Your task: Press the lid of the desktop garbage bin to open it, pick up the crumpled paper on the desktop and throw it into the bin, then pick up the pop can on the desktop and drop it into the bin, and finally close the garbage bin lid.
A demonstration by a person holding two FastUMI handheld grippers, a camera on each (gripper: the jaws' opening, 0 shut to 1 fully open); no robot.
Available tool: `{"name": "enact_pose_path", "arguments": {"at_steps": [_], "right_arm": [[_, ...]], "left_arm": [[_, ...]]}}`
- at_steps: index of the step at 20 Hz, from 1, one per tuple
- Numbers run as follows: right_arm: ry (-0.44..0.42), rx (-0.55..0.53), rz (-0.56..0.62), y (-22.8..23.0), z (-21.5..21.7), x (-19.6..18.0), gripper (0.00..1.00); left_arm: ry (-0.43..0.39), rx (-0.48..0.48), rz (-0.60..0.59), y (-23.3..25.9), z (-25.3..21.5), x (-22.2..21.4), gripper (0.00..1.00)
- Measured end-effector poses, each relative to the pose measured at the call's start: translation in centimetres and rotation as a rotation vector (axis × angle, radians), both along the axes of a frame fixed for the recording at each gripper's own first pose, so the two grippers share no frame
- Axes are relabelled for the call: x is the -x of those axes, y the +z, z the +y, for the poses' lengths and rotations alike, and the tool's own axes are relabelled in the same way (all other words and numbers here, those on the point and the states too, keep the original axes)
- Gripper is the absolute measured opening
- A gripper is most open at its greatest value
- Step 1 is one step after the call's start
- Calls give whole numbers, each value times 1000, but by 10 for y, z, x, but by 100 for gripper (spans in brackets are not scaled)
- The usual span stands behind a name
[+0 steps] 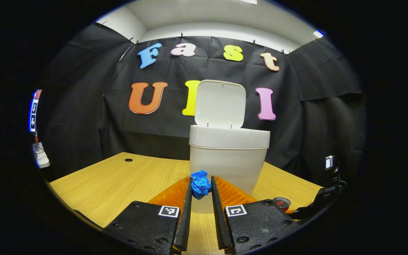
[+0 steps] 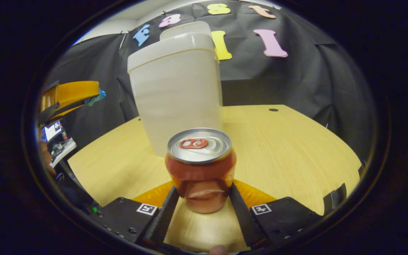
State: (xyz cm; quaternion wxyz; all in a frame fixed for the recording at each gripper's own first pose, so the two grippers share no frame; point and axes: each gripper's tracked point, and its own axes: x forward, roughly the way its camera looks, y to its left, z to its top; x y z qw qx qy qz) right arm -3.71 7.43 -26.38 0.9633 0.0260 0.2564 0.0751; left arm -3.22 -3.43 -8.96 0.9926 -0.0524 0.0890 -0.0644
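Note:
The white desktop bin stands on the wooden table with its lid tipped up and open. My left gripper is shut on the blue crumpled paper, held just in front of the bin's wall, below its rim. In the right gripper view the same gripper hangs raised to the left of the bin. A red pop can, dented at the front, stands upright on the table. My right gripper has both fingers pressed against its sides. The can sits low right of the bin.
The wooden table stretches right of the bin, with a small round cable hole near its back edge. Black cloth walls close the back and sides. The right gripper's body lies by the table's right edge in the left gripper view.

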Motion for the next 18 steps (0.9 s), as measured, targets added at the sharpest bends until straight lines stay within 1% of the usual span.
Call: {"name": "enact_pose_path", "arguments": {"at_steps": [1, 3, 5, 8, 9, 11, 12, 15, 18], "right_arm": [[7, 10, -10, 4, -2, 3, 80], [17, 30, -30, 8, -4, 10, 81], [25, 26, -46, 15, -7, 11, 81], [44, 14, -67, 23, -9, 14, 81], [43, 15, -76, 26, -12, 15, 80], [40, 6, -89, 31, -18, 17, 80], [36, 1, -92, 31, -22, 17, 81], [13, -1, -96, 34, -37, 16, 80], [-13, -17, -93, 32, -54, 14, 81]], "left_arm": [[12, -3, -2, 5, 4, -4, 33], [16, 2, -27, 21, 8, -11, 34], [14, 2, -59, 42, 9, -23, 34], [-5, -19, -113, 78, 7, -40, 33], [-14, -21, -137, 91, 4, -47, 36], [-31, -6, -167, 110, -4, -59, 36], [-39, 4, -171, 116, -9, -66, 33], [-45, 7, -162, 123, -18, -88, 33], [-59, 5, -135, 120, -30, -110, 33]]}}
